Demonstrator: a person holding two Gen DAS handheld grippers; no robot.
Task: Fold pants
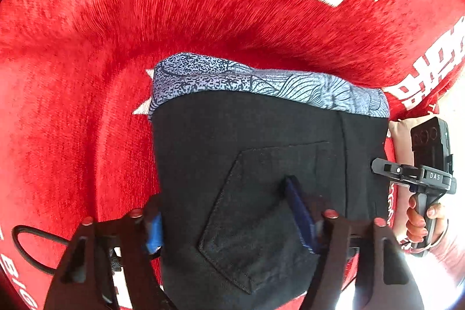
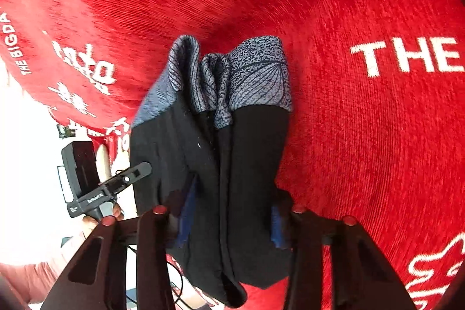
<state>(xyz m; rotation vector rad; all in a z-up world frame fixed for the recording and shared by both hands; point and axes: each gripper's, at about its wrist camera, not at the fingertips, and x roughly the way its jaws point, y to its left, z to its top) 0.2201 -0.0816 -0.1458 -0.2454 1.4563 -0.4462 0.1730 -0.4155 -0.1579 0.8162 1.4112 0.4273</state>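
Note:
Black pants (image 1: 247, 164) with a grey-blue patterned waistband (image 1: 261, 80) and a back pocket (image 1: 261, 208) hang folded above the red cloth. My left gripper (image 1: 229, 220) stands wide, its blue pads (image 1: 154, 231) at either side of the fabric, pinching one edge. My right gripper (image 2: 229, 220) likewise straddles the bunched pants (image 2: 232, 164), whose patterned band (image 2: 255, 71) is furthest from it. Each gripper also shows in the other's view: the right gripper's body (image 1: 418, 176) at the right edge, the left gripper's body (image 2: 107, 191) at the left.
A red tablecloth (image 1: 145, 19) with white lettering (image 2: 407, 57) covers the table. Its edge runs along the bright floor at the right of the left wrist view and the left of the right wrist view. A black cable (image 1: 26, 249) lies near the left gripper.

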